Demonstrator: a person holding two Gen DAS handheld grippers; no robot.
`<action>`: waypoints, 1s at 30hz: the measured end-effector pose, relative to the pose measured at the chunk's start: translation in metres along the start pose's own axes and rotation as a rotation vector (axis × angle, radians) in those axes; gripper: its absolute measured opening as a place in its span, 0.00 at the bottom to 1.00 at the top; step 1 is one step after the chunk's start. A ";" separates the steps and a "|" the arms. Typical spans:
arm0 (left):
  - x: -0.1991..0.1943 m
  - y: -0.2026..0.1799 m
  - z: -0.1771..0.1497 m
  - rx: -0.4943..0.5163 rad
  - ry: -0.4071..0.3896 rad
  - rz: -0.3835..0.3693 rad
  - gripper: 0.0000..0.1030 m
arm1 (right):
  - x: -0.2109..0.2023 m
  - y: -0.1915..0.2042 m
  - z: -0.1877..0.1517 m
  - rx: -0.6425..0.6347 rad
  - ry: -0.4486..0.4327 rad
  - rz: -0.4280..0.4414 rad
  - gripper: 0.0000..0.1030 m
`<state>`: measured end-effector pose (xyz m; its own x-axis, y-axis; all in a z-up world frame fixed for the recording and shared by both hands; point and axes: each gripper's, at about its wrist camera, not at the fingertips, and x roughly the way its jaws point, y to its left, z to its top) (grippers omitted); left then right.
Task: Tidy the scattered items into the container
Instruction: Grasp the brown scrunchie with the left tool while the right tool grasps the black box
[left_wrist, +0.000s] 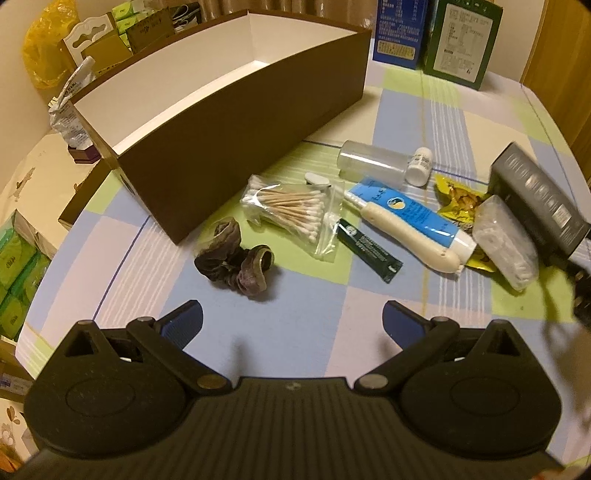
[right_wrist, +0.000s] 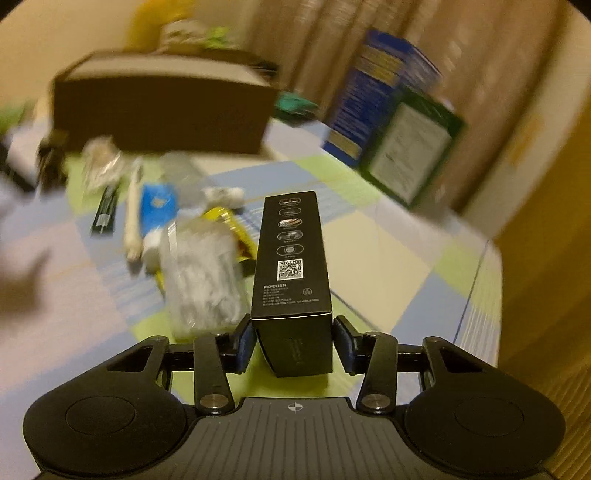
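While only near end of long black box (right_wrist: 291, 258) is pinched by right gripper (right_wrist: 293, 341), far end could swing or slip once lifted toward brown container (left_wrist: 221, 122). Neighbouring cotton-pad packet (right_wrist: 203, 280) could be dragged along. Box seated between pads, clamped, pointing away from claw. Left gripper (left_wrist: 293, 321) spread wide, nothing held, hair scrunchie (left_wrist: 236, 258) just ahead.

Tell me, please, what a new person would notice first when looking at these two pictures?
First, the long black box caught between the fingers of the right claw, in the middle of the right wrist view. Next, the big brown container, white inside and with nothing visible in it, at the back left of the checked cloth. In front of it lies a scatter of small items, such as the cotton swabs and the blue tube.
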<state>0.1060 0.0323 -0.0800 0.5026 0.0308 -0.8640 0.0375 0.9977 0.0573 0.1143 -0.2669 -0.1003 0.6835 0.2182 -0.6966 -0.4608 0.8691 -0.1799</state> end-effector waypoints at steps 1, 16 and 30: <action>0.002 0.001 0.000 0.004 0.002 0.002 0.99 | 0.000 -0.009 0.003 0.065 0.014 0.016 0.39; 0.032 0.042 0.011 0.010 -0.089 0.028 0.84 | -0.001 -0.031 0.012 0.245 0.082 0.053 0.39; 0.060 0.050 0.013 0.131 -0.103 -0.052 0.28 | -0.011 -0.035 0.026 0.267 0.047 0.048 0.64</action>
<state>0.1489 0.0834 -0.1227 0.5825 -0.0337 -0.8122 0.1743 0.9811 0.0843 0.1374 -0.2883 -0.0679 0.6344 0.2461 -0.7328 -0.3222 0.9459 0.0388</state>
